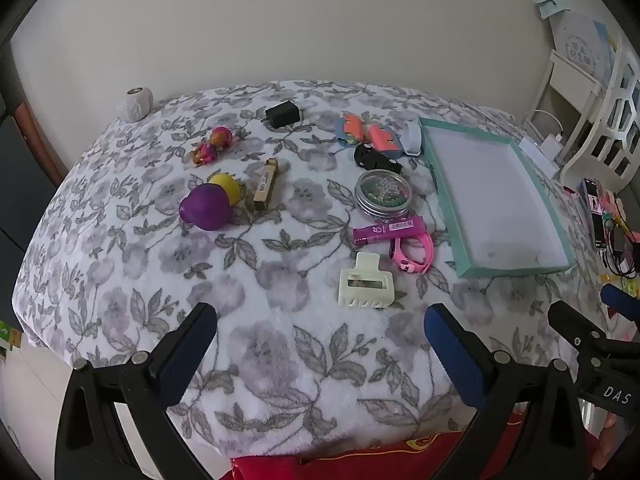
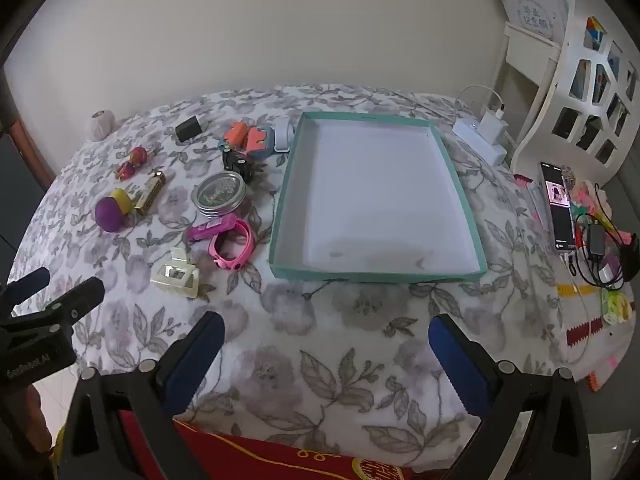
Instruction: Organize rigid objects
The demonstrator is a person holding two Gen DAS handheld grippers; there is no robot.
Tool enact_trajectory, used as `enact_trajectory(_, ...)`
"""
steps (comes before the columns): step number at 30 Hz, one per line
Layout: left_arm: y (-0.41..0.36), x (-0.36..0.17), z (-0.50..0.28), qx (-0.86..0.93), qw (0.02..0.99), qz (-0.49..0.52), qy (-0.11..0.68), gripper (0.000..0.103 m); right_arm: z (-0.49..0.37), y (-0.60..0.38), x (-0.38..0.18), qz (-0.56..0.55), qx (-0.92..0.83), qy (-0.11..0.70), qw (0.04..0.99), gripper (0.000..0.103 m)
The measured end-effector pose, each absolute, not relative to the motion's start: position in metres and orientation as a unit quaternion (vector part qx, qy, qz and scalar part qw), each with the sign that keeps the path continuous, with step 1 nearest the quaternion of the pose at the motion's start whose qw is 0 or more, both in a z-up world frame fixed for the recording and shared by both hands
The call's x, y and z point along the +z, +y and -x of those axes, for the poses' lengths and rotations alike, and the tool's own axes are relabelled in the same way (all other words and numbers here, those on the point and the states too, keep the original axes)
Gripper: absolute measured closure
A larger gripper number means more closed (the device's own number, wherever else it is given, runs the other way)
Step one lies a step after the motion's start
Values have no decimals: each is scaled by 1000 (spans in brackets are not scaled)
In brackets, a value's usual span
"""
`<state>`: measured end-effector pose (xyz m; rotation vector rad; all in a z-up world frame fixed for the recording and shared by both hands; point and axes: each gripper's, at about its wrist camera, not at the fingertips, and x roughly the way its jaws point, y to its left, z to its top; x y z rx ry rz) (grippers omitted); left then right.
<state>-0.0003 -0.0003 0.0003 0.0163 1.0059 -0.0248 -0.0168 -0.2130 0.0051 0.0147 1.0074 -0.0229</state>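
Both grippers had their jaws wide open and held nothing. The left gripper (image 1: 320, 332) hung over the flowery blanket (image 1: 280, 360), and the cream hair clip (image 1: 366, 282) lay just ahead of it. The right gripper (image 2: 326, 340) waited near the teal tray (image 2: 478, 240), with small toys lying to the tray's left.

1. The contents of the round tin (image 1: 383, 193) are too small to identify.
2. The print on the purple tube (image 1: 387, 230) is unreadable.
3. The right gripper (image 1: 624, 312) is cut by the right picture edge in the left wrist view, so its fingers cannot be judged there.
4. The things beside the phone (image 2: 558, 208), at the blanket's right edge, are tangled and unclear.
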Motion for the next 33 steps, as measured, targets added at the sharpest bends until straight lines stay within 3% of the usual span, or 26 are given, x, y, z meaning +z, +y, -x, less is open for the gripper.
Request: enact_trajectory(33, 4, -1, 0, 7, 873, 5, 487, 0, 18, -212, 6, 4, -11, 487, 873, 0)
